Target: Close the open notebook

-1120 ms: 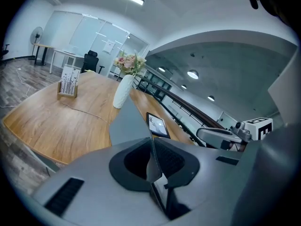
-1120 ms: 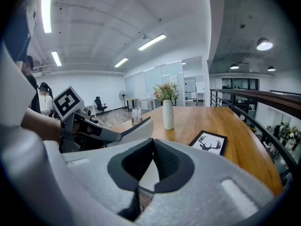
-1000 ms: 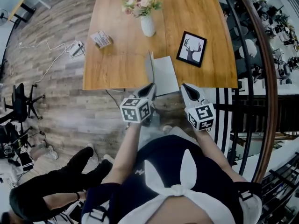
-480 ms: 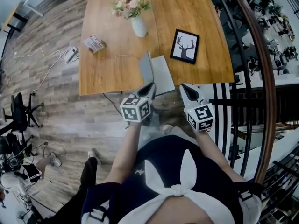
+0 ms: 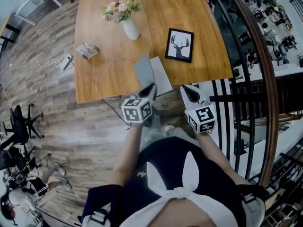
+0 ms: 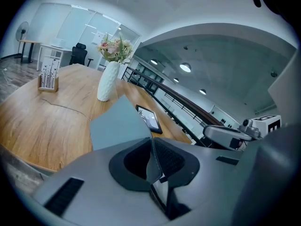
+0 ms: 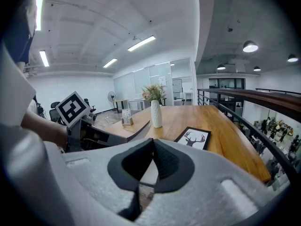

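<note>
On the wooden counter (image 5: 109,74), going from 9 o'clock to 3 o'clock in the head view, stand a small card holder (image 5: 86,50), a white vase (image 5: 130,28) of flowers, the notebook (image 5: 160,75) and a framed deer picture (image 5: 180,45). The notebook lies at the counter's near edge, its grey cover (image 6: 117,124) raised at a slant on the left and 1 pale page lying flat on the right.

The left gripper (image 5: 151,88) has its jaws closed together with nothing between them. The cover rises just beyond their tips, at 12 o'clock.

The right gripper (image 5: 185,90) also has its jaws closed and empty. It hangs off the counter's near edge, with the notebook at about 10 o'clock from its tips and the picture at 12 o'clock.
</note>
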Motion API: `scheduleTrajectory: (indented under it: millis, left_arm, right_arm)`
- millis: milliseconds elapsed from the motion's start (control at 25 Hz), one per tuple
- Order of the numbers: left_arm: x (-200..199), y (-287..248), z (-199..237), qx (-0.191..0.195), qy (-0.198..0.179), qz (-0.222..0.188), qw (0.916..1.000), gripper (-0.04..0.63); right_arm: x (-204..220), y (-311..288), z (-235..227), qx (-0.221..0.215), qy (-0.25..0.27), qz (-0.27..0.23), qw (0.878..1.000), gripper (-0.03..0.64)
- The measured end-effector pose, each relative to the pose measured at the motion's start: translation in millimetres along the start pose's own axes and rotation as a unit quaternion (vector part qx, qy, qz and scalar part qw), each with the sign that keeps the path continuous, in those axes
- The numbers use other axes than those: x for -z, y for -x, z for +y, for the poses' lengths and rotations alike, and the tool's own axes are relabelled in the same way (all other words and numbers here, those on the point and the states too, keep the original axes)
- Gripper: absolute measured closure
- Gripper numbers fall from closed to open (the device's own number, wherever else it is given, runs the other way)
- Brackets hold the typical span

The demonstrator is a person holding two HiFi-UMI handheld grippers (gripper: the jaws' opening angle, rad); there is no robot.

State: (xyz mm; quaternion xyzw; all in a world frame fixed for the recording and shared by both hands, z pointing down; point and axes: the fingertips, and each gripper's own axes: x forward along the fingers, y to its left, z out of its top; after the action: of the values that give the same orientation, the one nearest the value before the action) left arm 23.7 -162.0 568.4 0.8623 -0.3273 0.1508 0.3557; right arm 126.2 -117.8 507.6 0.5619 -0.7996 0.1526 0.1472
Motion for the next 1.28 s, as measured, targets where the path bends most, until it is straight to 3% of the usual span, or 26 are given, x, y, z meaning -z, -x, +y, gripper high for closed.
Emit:
scheduleTrajectory:
  millis: [600, 1280]
  left_arm:
    - [18.7, -36.5, -13.8, 0.03, -0.012, 0.052, 0.9981, 0.552]
    - [50.5, -86.4, -20.3, 0.045, -0.034, 0.125, 0.9905, 0.541]
  right_arm:
    - [2.8, -2.4, -12.0, 0.022, -0.014, 0.009, 1.0, 0.618]
    - [8.1, 0.5, -32.8, 0.06, -0.029, 0.013, 0.998, 0.618]
